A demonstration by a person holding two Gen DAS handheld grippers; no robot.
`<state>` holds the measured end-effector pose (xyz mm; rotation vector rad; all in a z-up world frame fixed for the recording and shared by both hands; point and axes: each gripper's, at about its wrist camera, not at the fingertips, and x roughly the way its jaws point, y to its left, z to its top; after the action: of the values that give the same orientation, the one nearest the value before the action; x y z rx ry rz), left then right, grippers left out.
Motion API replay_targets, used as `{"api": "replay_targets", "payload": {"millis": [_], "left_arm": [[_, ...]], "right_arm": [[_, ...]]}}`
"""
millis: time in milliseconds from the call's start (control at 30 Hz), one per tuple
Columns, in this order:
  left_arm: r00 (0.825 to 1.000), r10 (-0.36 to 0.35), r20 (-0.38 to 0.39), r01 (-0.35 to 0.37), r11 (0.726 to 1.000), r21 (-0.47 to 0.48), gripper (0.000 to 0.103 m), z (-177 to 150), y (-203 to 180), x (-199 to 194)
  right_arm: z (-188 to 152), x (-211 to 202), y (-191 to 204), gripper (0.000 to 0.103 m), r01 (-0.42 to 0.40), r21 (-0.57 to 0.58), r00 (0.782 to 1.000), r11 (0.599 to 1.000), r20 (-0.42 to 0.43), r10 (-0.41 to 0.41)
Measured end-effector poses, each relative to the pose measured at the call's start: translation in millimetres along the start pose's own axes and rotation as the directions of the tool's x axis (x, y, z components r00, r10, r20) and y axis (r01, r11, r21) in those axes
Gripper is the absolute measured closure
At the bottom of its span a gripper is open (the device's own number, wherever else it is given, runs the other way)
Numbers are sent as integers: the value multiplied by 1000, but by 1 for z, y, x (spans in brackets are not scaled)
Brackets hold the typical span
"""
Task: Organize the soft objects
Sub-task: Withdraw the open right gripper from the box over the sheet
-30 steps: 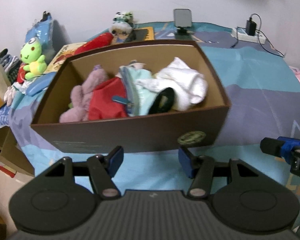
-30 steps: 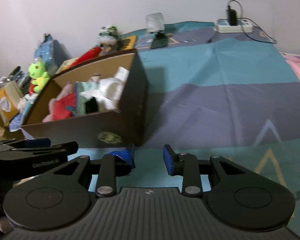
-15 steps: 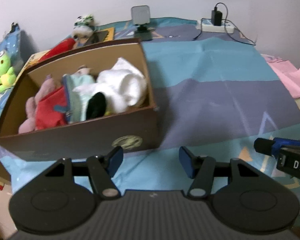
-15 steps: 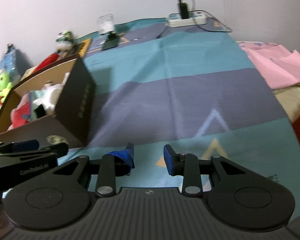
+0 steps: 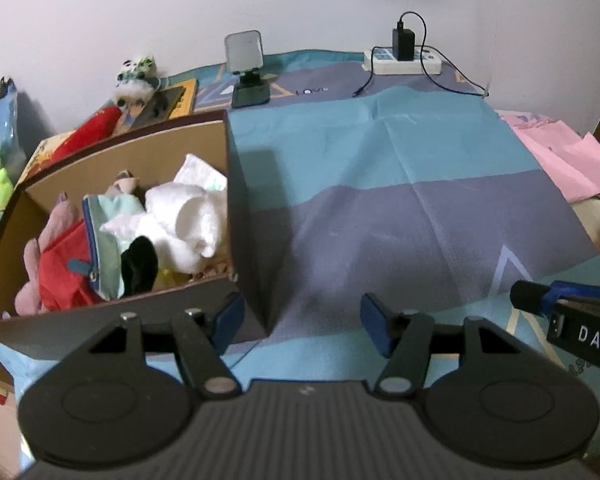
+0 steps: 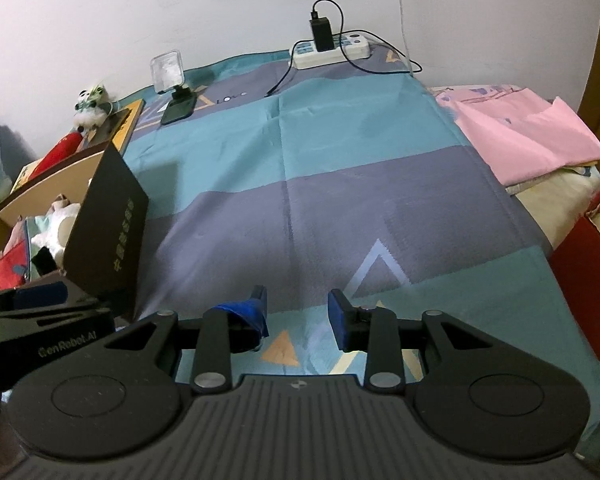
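Brown cardboard box [image 5: 236,216] sits open-topped on bed's left side, dark outside, tan inside. Packed w/ soft stuff: white plush [image 5: 184,220] at right end, black sock-like piece [image 5: 139,266] in front of it, teal zip pouch [image 5: 104,240] upright in the middle, red fabric [image 5: 62,268] & pink plush [image 5: 40,248] at left end, all touching.

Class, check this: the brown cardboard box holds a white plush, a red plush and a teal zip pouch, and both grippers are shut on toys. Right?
Not quite. The cardboard box does hold the white plush, red plush and zip pouch, but both wrist views show the left gripper and right gripper with jaws open and empty.
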<state>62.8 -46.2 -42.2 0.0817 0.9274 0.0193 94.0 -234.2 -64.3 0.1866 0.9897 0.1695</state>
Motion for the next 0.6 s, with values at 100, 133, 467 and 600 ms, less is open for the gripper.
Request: {"api": "replay_targets", "payload": {"millis": [100, 133, 467, 600], "left_arm": [[1000, 5, -8, -5, 1000, 2, 40, 4, -3, 4], [1000, 5, -10, -5, 1000, 4, 40, 5, -3, 4], [1000, -5, 1, 5, 1000, -6, 40, 17, 6, 3], [998, -36, 57, 37, 999, -10, 40, 27, 10, -16]], "right_arm": [[3, 2, 0, 87, 2, 1, 1000, 1000, 4, -2], [4, 2, 1, 87, 3, -3, 1000, 1000, 5, -3], [16, 7, 15, 86, -6, -48, 1000, 999, 30, 8], [24, 2, 22, 86, -1, -52, 998, 999, 59, 4]]}}
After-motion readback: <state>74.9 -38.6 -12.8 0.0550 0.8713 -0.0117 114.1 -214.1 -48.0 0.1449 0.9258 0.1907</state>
